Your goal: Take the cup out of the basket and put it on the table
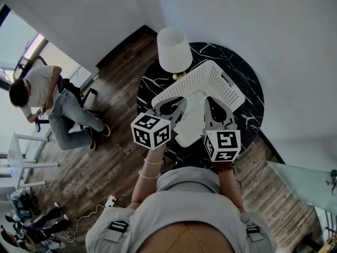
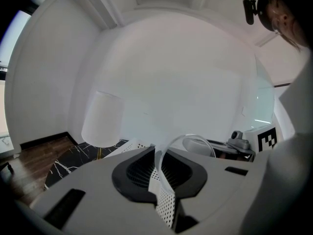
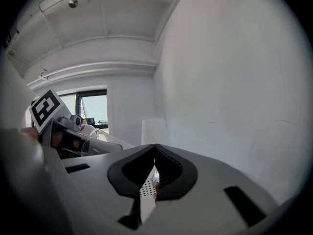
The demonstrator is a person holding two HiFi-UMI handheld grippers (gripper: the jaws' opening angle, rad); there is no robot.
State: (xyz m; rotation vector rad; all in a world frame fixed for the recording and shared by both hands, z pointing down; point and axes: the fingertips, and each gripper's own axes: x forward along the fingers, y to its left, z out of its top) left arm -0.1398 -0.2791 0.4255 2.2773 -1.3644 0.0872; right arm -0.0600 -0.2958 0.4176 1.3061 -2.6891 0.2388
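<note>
Left claw (image 2: 157, 173) pinches the cup (image 3: 100, 141) wall for lifting, while the right claw (image 3: 155, 173) beside it clamps the basket (image 1: 210, 80), seemingly steadying it.

The basket (image 1: 210, 80) and lamp (image 1: 174, 49) are being viewed steeply from overhead, and closely, from low down, by both gripper cameras.

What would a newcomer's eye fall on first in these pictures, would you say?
Probably the white perforated basket, tilted over the round black marble table beside a white lamp. The left gripper pinches a clear cup by its wall, and the right gripper looks shut on the basket's edge. At far left, a seated person bends forward.
</note>
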